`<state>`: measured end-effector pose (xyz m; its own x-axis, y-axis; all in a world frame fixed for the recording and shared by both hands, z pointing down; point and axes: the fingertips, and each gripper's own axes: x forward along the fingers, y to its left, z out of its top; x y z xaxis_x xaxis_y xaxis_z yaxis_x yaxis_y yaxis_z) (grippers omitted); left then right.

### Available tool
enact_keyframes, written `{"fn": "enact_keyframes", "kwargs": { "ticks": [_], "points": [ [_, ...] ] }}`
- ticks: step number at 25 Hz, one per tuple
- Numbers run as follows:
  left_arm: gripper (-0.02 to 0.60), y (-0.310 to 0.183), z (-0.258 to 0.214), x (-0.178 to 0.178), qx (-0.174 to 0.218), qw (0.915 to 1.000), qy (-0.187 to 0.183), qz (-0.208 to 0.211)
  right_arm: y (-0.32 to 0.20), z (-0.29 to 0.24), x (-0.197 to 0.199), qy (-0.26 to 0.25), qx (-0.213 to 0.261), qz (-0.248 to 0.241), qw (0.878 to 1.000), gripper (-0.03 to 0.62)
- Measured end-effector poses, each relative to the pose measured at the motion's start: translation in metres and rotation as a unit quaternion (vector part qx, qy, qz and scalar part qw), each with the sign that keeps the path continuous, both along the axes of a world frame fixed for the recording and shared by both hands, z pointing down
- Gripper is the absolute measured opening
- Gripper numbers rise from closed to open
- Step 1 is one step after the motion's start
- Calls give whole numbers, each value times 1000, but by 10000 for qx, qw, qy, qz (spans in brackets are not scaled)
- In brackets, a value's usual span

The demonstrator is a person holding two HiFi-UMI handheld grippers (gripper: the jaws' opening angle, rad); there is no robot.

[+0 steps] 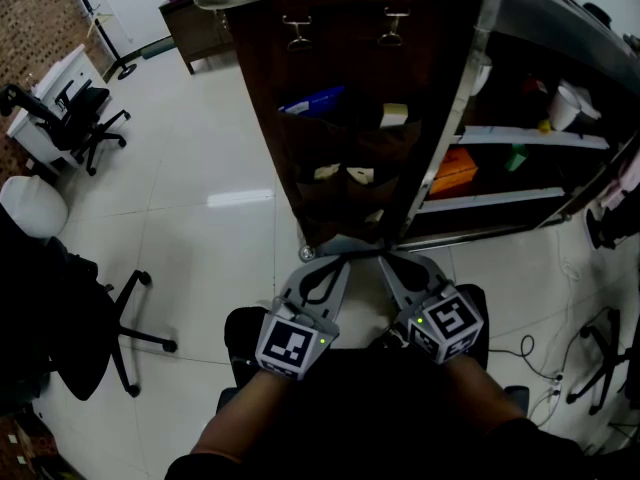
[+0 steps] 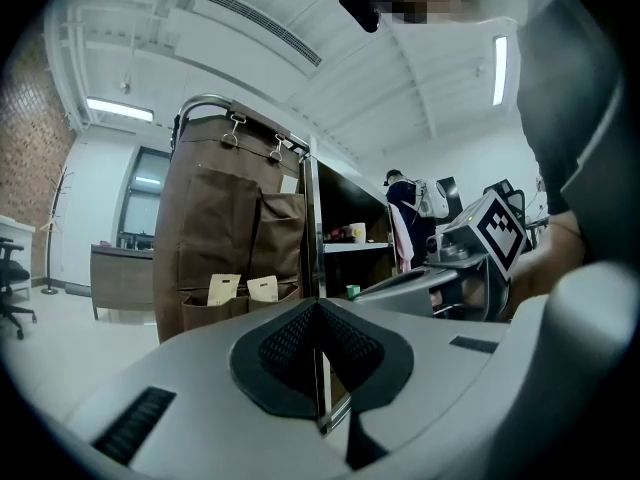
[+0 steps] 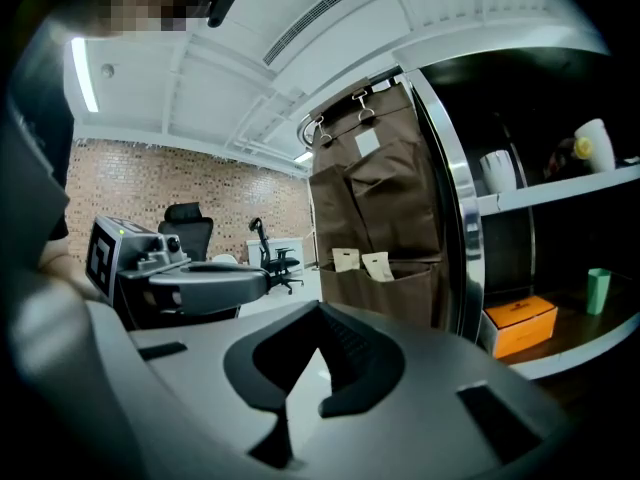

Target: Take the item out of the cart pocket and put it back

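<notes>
A brown fabric pocket organiser (image 1: pixel 350 88) hangs by two clips on the end of a metal cart. Its pockets hold a blue item (image 1: pixel 315 101), a cream item (image 1: pixel 394 115) and small tan pouches (image 1: pixel 343 174). The same pouches (image 2: pixel 243 288) show in the left gripper view, and the pouches (image 3: pixel 362 263) in the right gripper view. My left gripper (image 1: pixel 335 260) and right gripper (image 1: pixel 390 262) sit side by side below the organiser, apart from it. Both point at it. The left gripper (image 2: pixel 318 313) is shut and empty. Likewise the right gripper (image 3: pixel 320 313) is shut with nothing held.
The cart's shelves (image 1: pixel 520 140) at the right carry an orange box (image 1: pixel 455 171), a white cup (image 3: pixel 594 143) and a green cup (image 3: pixel 598 290). Black office chairs (image 1: pixel 90 118) stand at the left on the glossy floor, one chair (image 1: pixel 70 328) close by. Cables (image 1: pixel 540 353) lie at the right.
</notes>
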<state>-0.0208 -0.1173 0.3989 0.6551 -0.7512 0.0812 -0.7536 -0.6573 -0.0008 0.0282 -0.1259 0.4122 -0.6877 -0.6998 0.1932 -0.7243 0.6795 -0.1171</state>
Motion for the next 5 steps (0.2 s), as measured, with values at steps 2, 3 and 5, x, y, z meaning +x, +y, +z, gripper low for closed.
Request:
{"fn": "enact_keyframes", "kwargs": {
  "ticks": [2, 3, 5],
  "points": [
    [0, 0, 0, 0, 9, 10000, -20, 10, 0, 1, 0, 5, 0, 1, 10000, 9],
    [0, 0, 1, 1, 15, 10000, -33, 16, 0, 1, 0, 6, -2, -1, 10000, 9],
    [0, 1, 2, 2, 22, 10000, -54, 29, 1, 2, 0, 9, -14, -6, 10000, 9]
  ]
}}
